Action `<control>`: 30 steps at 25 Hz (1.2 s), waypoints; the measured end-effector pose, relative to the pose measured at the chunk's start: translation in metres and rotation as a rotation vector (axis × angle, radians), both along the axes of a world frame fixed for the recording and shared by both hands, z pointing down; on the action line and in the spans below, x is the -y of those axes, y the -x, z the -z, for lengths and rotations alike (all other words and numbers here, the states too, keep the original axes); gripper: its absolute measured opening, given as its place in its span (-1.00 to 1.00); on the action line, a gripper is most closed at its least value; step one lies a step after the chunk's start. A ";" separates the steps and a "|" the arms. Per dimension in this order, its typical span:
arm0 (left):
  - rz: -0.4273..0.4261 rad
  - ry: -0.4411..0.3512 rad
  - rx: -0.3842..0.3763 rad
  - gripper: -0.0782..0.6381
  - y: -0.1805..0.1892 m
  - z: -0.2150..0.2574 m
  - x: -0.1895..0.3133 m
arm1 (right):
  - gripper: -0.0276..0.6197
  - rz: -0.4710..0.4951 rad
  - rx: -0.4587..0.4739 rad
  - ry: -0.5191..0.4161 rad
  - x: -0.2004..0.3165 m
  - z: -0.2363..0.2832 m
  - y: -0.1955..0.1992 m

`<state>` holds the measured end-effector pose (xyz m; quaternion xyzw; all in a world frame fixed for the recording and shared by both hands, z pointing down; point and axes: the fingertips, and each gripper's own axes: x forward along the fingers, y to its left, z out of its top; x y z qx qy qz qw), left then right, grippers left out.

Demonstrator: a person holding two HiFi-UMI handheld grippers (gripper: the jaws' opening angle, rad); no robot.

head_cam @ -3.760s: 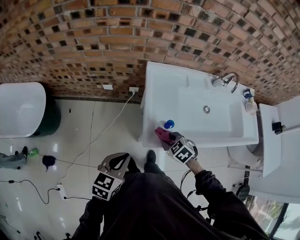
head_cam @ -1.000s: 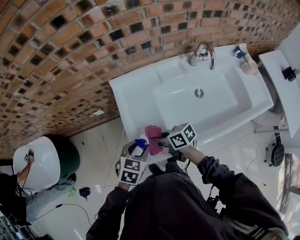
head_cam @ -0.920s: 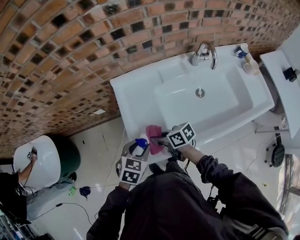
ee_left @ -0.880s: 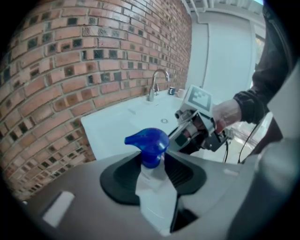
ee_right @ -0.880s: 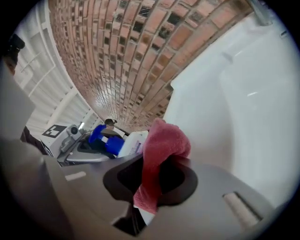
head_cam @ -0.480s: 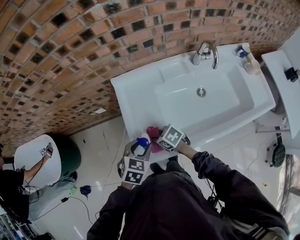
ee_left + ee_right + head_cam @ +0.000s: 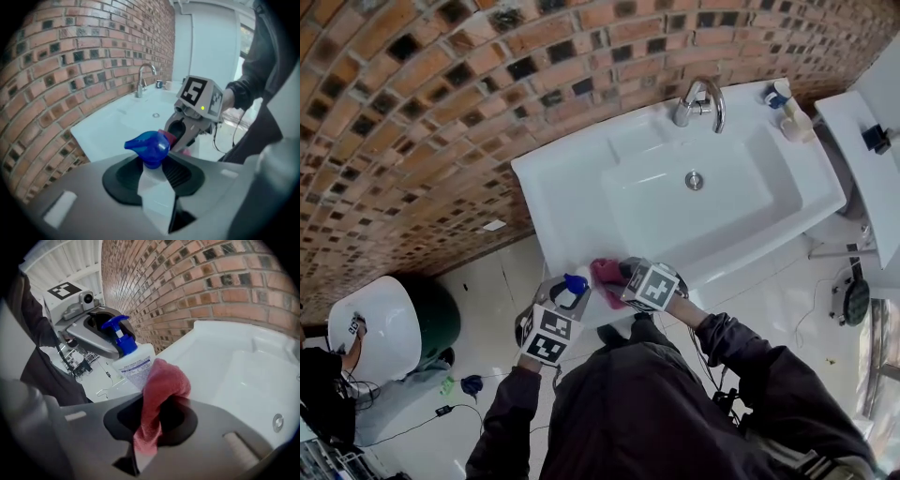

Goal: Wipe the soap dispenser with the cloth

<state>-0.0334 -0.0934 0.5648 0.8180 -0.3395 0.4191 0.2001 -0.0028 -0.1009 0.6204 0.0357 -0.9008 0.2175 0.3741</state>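
The soap dispenser (image 7: 573, 284), a white bottle with a blue pump (image 7: 149, 145), stands between the jaws of my left gripper (image 7: 566, 294) at the sink's front left corner. Those jaws are closing and grip the bottle's body. My right gripper (image 7: 620, 277) is shut on a pink cloth (image 7: 605, 273). In the right gripper view the cloth (image 7: 162, 383) bulges out of the jaws and presses on the side of the labelled bottle (image 7: 134, 365). The left gripper view shows the right gripper (image 7: 182, 132) just behind the pump.
The white sink (image 7: 565, 193) has a chrome tap (image 7: 698, 98) at the back and small bottles (image 7: 787, 101) on its back right corner. A brick wall runs behind it. A white cabinet (image 7: 874, 150) stands at the right. Cables and a white round fixture (image 7: 358, 328) are on the floor at left.
The right gripper has rolled over and come down and left, bringing the cloth against the bottle's side. The left gripper has stayed with the bottle.
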 end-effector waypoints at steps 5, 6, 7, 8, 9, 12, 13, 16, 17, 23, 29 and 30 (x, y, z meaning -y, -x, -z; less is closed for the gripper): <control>-0.357 -0.005 0.130 -0.41 0.001 -0.002 -0.010 | -0.73 0.061 -0.029 -0.141 0.020 0.013 -0.015; -0.409 -0.007 0.148 -0.41 0.000 -0.002 -0.011 | -0.73 0.092 -0.036 -0.203 0.026 0.018 -0.015; -0.446 -0.009 0.159 -0.41 -0.002 -0.002 -0.012 | -0.73 0.126 -0.036 -0.268 0.032 0.024 -0.015; -0.471 -0.010 0.167 -0.41 -0.004 -0.003 -0.012 | -0.73 0.164 -0.028 -0.333 0.035 0.031 -0.013; -0.488 -0.012 0.173 -0.41 -0.006 -0.003 -0.012 | -0.73 0.209 -0.012 -0.391 0.037 0.039 -0.009; -0.514 -0.011 0.190 -0.41 -0.008 -0.002 -0.012 | -0.73 0.372 0.027 -0.493 0.032 0.052 0.005; -0.512 -0.008 0.188 -0.41 -0.008 -0.002 -0.012 | -0.73 0.423 0.018 -0.498 0.028 0.049 0.008; -0.481 0.007 0.166 -0.41 -0.006 -0.003 -0.010 | -0.73 0.548 -0.055 -0.471 0.016 0.024 0.009; -0.471 0.012 0.159 -0.41 -0.006 -0.002 -0.009 | -0.73 0.580 -0.080 -0.463 0.012 0.015 0.009; -0.432 0.018 0.149 -0.40 -0.005 -0.002 -0.007 | -0.73 0.702 -0.240 -0.518 0.004 -0.038 0.008; -0.299 -0.047 0.114 -0.39 -0.004 -0.001 -0.004 | -0.73 0.543 -0.210 -0.447 0.011 -0.024 0.007; -0.266 -0.059 0.105 -0.39 -0.003 -0.001 -0.003 | -0.73 0.480 -0.183 -0.425 0.012 -0.015 0.005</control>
